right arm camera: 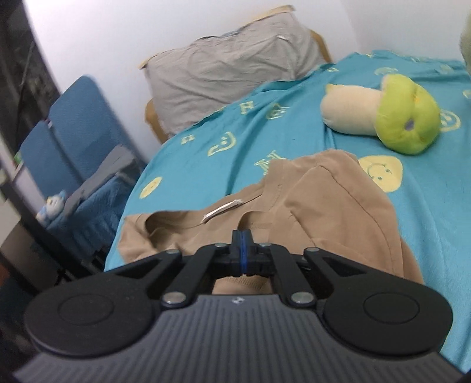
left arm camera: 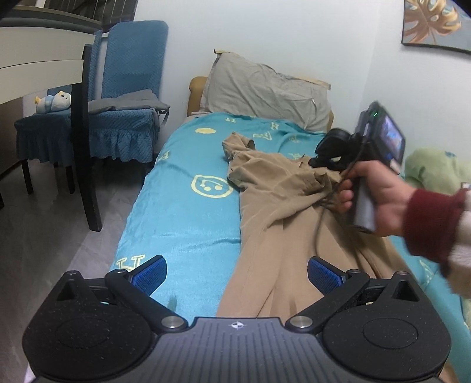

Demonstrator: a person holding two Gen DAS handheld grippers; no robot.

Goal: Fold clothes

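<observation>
- You are working over a bed spread with a teal blanket (left arm camera: pixel 182 212) printed with yellow smiley faces and letters; it lies against a pale wall.
- One grey pillow (left arm camera: pixel 265 88) leans at the head of the bed, creased, against a tan headboard.
- Left of the bed stand two blue-covered chairs (left arm camera: pixel 129 97); one grey folded cloth (left arm camera: pixel 129 101) lies on the nearer seat, and one small blue-and-white plush toy (left arm camera: pixel 54 101) sits on the other.
- A dark table leg (left arm camera: pixel 85 141) and a pale tabletop edge stand in front of the chairs, on a grey floor.
- One framed leaf picture (left arm camera: pixel 432 23) hangs high on the right wall.
- One green-and-cream plush toy (right arm camera: pixel 385 113) lies on the blanket, well beyond the garment.
- There is one tan garment (left arm camera: pixel 282 218), rumpled along the right side of the bed, its collar end toward the pillow.
- Your left gripper (left arm camera: pixel 237 272) hovers low over the garment's near end, its blue pads spread wide with nothing between them.
- Your right gripper (right arm camera: pixel 243 237) has its pads pressed together, pinching the tan fabric near the collar; your right hand (left arm camera: pixel 374 197), in a dark red cuff, holds its handle.
</observation>
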